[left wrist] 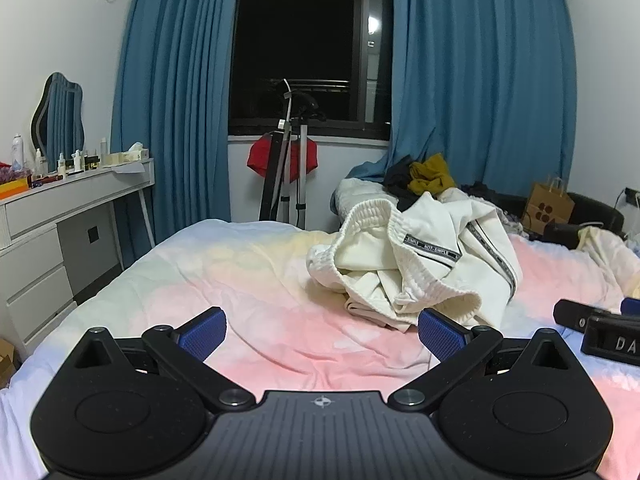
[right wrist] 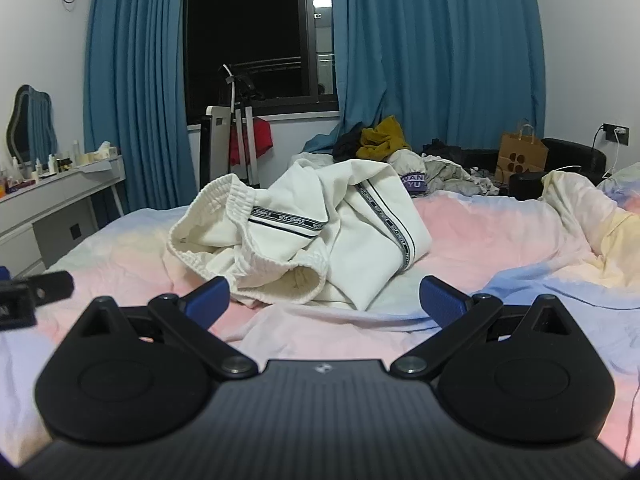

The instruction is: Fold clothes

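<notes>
A crumpled cream-white pair of trousers (left wrist: 416,256) with a black lettered side stripe lies in a heap on the pastel bedspread (left wrist: 248,280). It also shows in the right wrist view (right wrist: 312,236). My left gripper (left wrist: 322,330) is open and empty, low over the bed, just short and left of the heap. My right gripper (right wrist: 324,300) is open and empty, right in front of the heap's elastic waistband (right wrist: 280,276). The right gripper's tip shows at the right edge of the left wrist view (left wrist: 600,328).
A pile of other clothes (right wrist: 384,140) sits at the far side of the bed below blue curtains (right wrist: 432,60). A white dresser with bottles (left wrist: 60,208) stands left. A paper bag (right wrist: 520,154) and dark chair are at the back right. A folded stand (left wrist: 284,168) leans under the window.
</notes>
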{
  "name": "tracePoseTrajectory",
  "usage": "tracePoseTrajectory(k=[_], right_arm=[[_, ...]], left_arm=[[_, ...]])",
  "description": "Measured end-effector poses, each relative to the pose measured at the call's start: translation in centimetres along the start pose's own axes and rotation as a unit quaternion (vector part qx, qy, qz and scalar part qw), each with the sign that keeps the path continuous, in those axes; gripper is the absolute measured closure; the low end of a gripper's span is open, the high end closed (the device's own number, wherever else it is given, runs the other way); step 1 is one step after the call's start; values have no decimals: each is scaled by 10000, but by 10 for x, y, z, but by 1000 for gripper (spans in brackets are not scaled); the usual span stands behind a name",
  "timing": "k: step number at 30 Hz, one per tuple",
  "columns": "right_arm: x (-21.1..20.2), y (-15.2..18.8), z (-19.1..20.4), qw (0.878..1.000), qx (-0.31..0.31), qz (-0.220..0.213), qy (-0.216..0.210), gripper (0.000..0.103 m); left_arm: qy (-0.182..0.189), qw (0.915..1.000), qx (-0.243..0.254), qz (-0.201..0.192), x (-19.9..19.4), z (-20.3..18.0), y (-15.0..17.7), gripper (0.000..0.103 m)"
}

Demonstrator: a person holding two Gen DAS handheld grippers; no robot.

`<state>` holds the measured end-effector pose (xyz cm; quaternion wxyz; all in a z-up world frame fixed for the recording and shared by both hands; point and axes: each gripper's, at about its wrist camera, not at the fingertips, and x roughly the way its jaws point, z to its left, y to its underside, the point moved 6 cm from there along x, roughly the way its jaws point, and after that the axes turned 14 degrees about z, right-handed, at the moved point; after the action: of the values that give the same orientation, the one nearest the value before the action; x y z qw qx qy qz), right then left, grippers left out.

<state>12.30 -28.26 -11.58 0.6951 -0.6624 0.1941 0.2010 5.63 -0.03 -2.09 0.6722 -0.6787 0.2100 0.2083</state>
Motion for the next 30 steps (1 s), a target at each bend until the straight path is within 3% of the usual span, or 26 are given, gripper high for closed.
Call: tracePoseTrajectory(k=[7, 10, 17, 30], right_arm=[[-4, -1, 0, 10000, 24, -76, -28, 0], [-6, -2, 0, 9999, 34, -108, -40, 0], [-7, -3, 1, 9998, 80, -130, -98, 0], [-9, -5, -2, 9993, 241, -142, -240, 0]], left_arm=[[-96, 9999, 77, 112, 11, -8, -6, 0], [-73, 9999, -45, -70, 6, 1, -3, 0], [-88, 9999, -60, -32, 9, 5, 0, 0], [91, 9997, -181, -109, 13, 8, 1, 0]])
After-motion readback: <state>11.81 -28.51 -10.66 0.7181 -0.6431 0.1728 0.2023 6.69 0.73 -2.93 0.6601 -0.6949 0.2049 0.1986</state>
